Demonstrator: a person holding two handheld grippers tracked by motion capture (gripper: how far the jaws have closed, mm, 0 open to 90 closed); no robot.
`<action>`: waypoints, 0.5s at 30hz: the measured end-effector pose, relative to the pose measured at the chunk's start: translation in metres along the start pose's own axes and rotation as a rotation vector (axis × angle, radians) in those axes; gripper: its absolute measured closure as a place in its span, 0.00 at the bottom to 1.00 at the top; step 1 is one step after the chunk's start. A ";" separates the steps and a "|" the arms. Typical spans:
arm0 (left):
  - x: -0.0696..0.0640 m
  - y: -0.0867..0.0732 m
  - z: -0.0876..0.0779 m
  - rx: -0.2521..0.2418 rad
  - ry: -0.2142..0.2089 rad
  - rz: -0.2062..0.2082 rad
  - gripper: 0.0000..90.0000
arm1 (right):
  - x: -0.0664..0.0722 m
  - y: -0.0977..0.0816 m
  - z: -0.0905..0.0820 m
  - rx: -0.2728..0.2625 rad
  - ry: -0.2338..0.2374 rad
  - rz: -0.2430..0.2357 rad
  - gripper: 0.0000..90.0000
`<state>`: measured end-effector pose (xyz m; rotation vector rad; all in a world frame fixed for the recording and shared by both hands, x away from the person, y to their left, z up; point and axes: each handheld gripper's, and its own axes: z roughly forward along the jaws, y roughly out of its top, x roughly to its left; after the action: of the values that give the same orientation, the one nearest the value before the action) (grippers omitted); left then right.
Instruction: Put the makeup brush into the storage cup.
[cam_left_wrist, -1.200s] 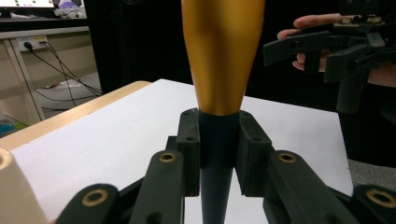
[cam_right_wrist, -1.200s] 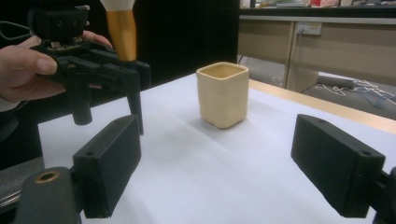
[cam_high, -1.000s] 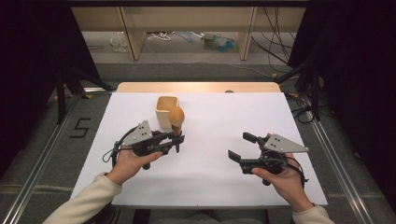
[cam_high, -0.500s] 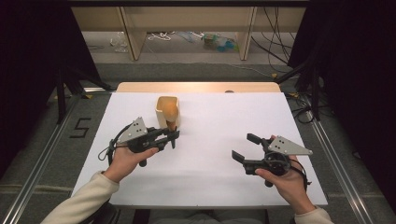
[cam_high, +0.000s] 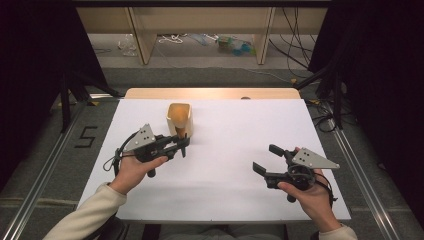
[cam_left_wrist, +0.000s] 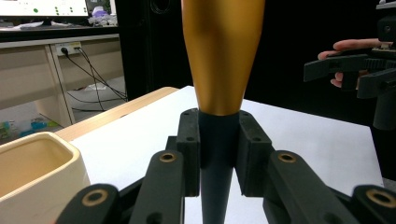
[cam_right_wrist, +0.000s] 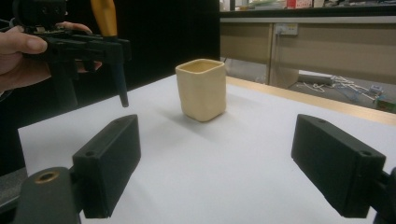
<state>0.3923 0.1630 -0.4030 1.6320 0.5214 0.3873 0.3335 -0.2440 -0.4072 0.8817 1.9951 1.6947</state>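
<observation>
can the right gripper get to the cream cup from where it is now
Probably yes. The right gripper is open, holds nothing, and the white tabletop between it and the cream cup is bare. The left gripper with its orange-handled tool sits beside the cup.

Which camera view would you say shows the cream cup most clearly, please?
The right gripper view: the cream cup stands whole and upright on the white table, unobstructed. The high view shows it from above, beside the left gripper. The left gripper view catches just a corner.

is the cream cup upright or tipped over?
Upright. The cream cup stands on its base on the white table, open mouth facing up, apart from the left gripper.
</observation>
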 end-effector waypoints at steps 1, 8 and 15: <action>0.000 0.000 0.000 -0.001 0.002 -0.001 0.82 | 0.000 0.000 -0.001 0.000 -0.004 -0.001 0.19; 0.002 -0.001 0.000 0.002 0.003 -0.002 0.82 | -0.001 -0.002 -0.002 0.005 -0.010 0.002 0.19; 0.004 0.000 -0.001 0.000 0.014 -0.004 0.82 | -0.001 -0.003 -0.003 0.000 -0.012 0.003 0.19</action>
<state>0.3950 0.1659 -0.4031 1.6289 0.5350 0.3962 0.3313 -0.2472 -0.4092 0.8938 1.9873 1.6870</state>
